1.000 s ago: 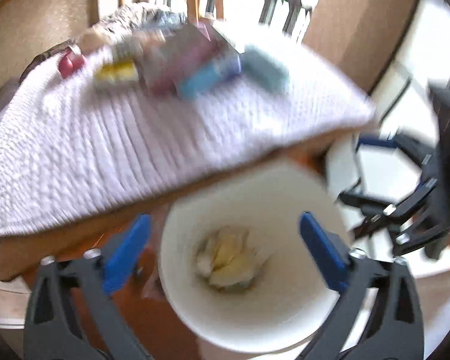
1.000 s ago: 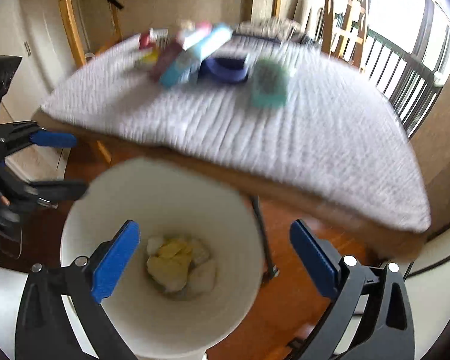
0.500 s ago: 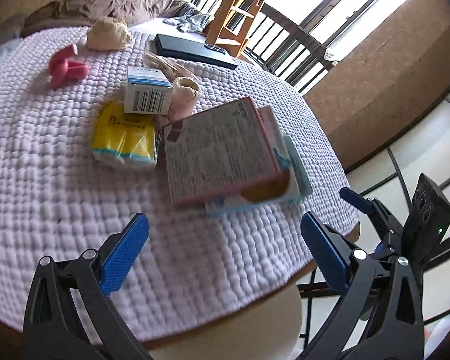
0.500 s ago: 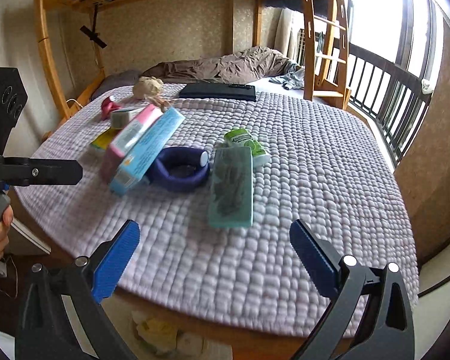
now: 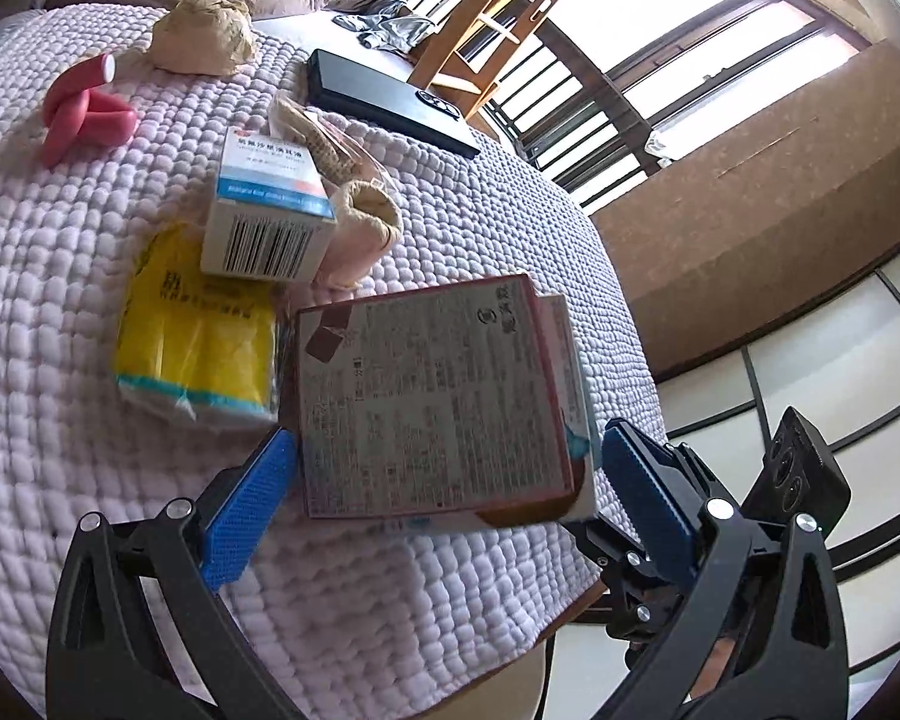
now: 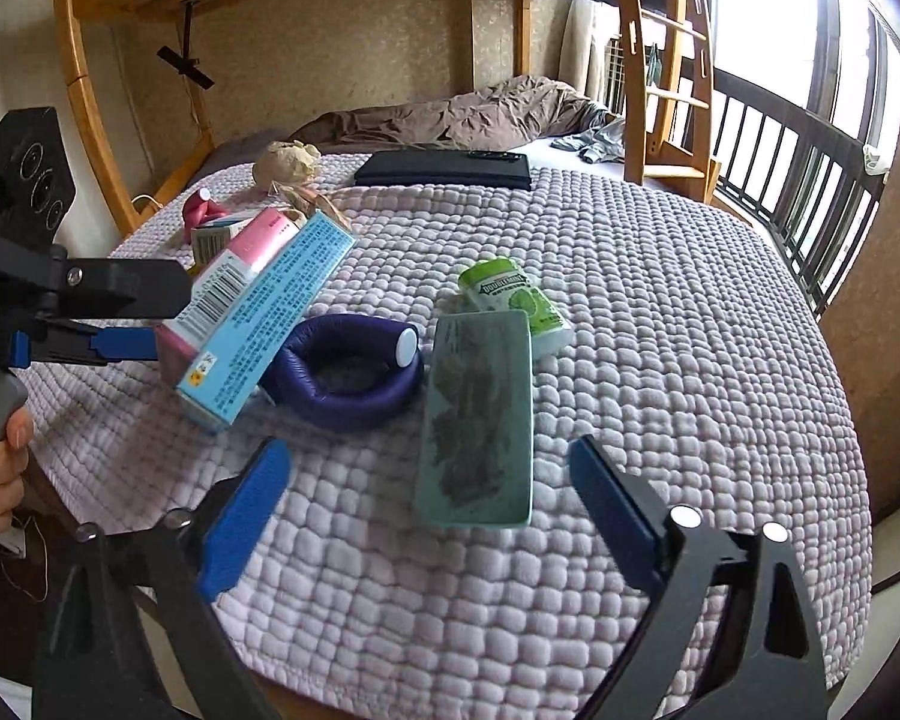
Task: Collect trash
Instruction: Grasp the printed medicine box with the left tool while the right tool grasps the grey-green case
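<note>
My left gripper (image 5: 444,492) is open, its blue pads either side of the near end of a pink-edged box (image 5: 426,402) stacked on a light blue box (image 6: 264,318). Beside them lie a yellow packet (image 5: 195,336), a small white and blue box (image 5: 267,210) and a crumpled brown paper ball (image 5: 204,39). My right gripper (image 6: 429,516) is open, just short of a flat teal pack (image 6: 480,414). A green gum pack (image 6: 513,300) lies behind it. The left gripper also shows in the right wrist view (image 6: 120,324).
All lies on a lilac quilted cover (image 6: 660,360) on a table. A purple foam roller (image 6: 348,372), a pink roller (image 5: 81,111), a black flat case (image 5: 390,102) and a beige fabric piece (image 5: 360,222) are there too. A bunk bed and railing stand behind.
Both grippers rose from over the white bin up to the table and moved in close, the left to the stacked boxes, the right to the teal pack. Both stayed open.
</note>
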A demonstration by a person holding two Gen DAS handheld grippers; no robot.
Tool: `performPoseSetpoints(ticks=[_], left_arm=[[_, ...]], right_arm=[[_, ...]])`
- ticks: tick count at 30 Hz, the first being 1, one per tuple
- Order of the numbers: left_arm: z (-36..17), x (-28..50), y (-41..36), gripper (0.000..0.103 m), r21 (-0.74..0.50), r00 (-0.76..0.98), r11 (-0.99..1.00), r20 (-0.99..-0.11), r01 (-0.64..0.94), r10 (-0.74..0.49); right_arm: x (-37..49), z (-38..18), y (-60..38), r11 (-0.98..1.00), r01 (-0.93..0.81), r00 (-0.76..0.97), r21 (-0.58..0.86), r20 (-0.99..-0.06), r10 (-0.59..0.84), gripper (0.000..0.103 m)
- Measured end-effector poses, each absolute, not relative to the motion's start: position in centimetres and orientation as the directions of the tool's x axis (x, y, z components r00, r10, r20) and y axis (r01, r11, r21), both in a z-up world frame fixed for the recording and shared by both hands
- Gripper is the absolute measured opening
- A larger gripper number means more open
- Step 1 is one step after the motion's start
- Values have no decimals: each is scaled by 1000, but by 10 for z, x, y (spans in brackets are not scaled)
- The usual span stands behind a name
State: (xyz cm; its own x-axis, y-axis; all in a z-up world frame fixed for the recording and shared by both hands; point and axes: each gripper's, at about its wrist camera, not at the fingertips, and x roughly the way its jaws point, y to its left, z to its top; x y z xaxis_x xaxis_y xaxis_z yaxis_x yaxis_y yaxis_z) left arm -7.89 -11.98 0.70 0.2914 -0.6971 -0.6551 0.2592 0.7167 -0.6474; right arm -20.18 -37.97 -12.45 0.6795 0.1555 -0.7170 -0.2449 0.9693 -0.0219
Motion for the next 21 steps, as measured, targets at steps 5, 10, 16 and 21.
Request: performPoseSetpoints(ticks=[5, 10, 16, 21], left_arm=[[4, -76, -121, 102, -653, 276, 714, -659, 253, -700], [-2, -76, -120, 94, -665, 264, 707, -656, 241, -707], [0, -80, -115, 92, -662, 278, 710, -654, 239, -704], [8, -90, -108, 92, -659, 301, 712, -647, 242, -701]], right_arm=[[-190, -130, -381, 969, -245, 657, 8, -734, 172, 66], [-186, -133, -384, 971, -241, 654, -7, -740, 157, 46], [-188, -129, -403, 973, -217, 651, 75, -731, 202, 41], [-197, -121, -411, 970, -205, 660, 133, -713, 237, 41]])
